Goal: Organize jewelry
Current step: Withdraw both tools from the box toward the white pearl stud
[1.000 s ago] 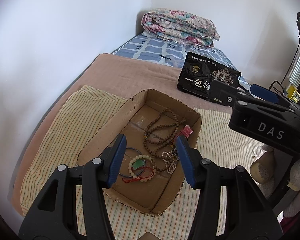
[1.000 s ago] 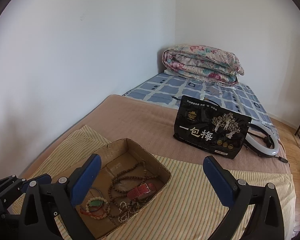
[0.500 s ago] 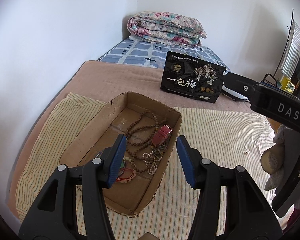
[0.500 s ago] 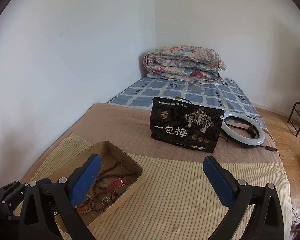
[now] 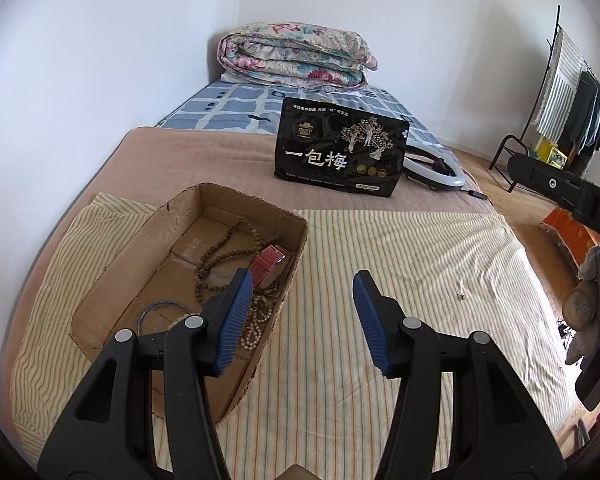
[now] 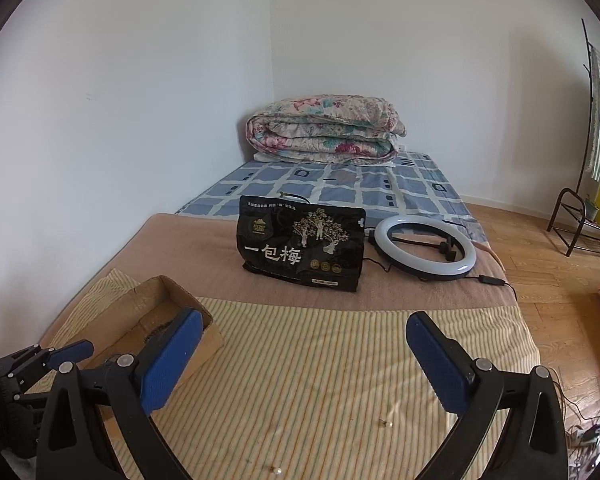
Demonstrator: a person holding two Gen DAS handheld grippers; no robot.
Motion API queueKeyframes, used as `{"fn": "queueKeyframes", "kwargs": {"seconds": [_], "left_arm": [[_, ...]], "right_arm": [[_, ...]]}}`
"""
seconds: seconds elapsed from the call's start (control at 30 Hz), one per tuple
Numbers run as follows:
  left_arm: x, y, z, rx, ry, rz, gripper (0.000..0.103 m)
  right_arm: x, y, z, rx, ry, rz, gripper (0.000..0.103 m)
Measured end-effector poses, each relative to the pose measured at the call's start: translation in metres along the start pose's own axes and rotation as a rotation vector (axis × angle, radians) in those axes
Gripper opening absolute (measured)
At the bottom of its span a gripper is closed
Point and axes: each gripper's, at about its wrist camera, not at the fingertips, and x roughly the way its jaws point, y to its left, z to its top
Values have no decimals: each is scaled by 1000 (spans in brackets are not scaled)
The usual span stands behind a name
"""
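An open cardboard box (image 5: 148, 240) lies on the striped cloth (image 5: 400, 264) on the bed. It holds a brown bead necklace (image 5: 220, 256), a red strap (image 5: 270, 264), a blue bangle (image 5: 156, 312) and pale beads (image 5: 256, 324). My left gripper (image 5: 302, 320) is open and empty above the box's right wall and the cloth. My right gripper (image 6: 300, 360) is wide open and empty over the cloth, right of the box (image 6: 156, 304). A tiny loose piece (image 5: 462, 297) lies on the cloth; it also shows in the right wrist view (image 6: 385, 424).
A black snack bag (image 5: 340, 152) stands on the brown blanket behind the cloth. A white ring light (image 6: 424, 248) lies beside it. A folded floral quilt (image 6: 324, 132) sits by the wall corner. A clothes rack (image 5: 560, 92) stands on the wooden floor at right.
Both grippers have swung to the right and pulled back from the box. The box has shifted left in both views. Both stay open and empty.
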Motion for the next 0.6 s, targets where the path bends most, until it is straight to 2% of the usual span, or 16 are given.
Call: {"fn": "queueKeyframes", "kwargs": {"seconds": [0.2, 0.43, 0.53, 0.6], "left_arm": [[13, -25, -10, 33, 33, -62, 54], [26, -54, -27, 59, 44, -130, 54], [31, -66, -36, 87, 49, -145, 53], [36, -73, -42, 101, 60, -155, 53]], "right_arm": [[-4, -45, -24, 25, 33, -55, 103], [-10, -100, -65, 134, 20, -82, 103], [-6, -116, -83, 158, 39, -89, 103], [-3, -121, -87, 153, 51, -88, 99]]}}
